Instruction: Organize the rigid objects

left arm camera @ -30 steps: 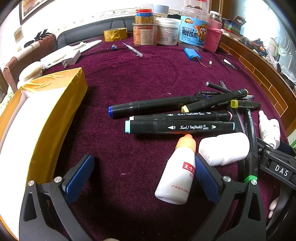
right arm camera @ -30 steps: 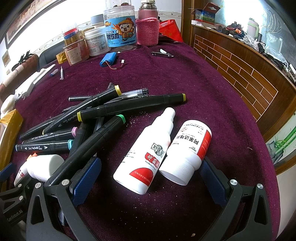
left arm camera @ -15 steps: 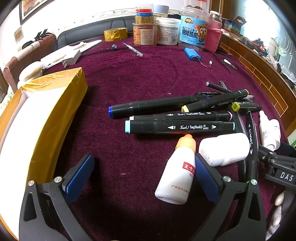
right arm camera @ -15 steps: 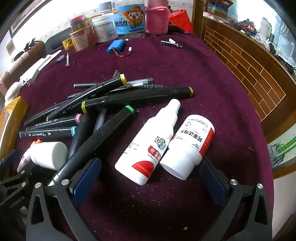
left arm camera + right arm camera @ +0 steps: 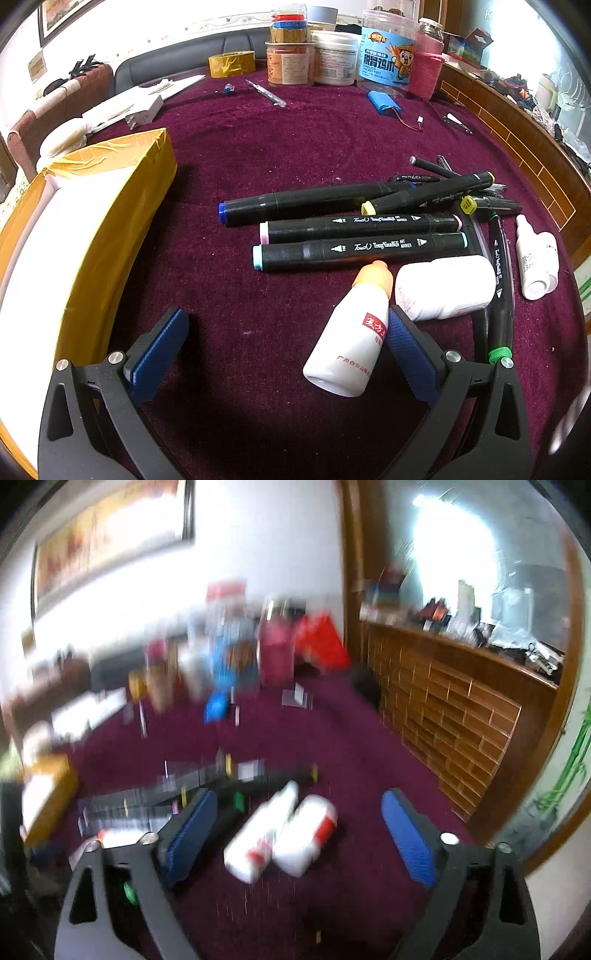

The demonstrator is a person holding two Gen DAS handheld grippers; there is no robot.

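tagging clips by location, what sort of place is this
Probably a living room at home: a dark sofa behind the maroon-clothed table, a framed picture on the wall, household jars and markers.

framed picture [image 5: 55, 14], brick-patterned counter [image 5: 461, 709]

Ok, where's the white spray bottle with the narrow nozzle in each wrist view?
Left wrist: spray bottle far right, lying beside a stubby white bottle.
Right wrist: blurred, low centre, between the open jaws but untouched.
Shared landmark: blue battery pack.
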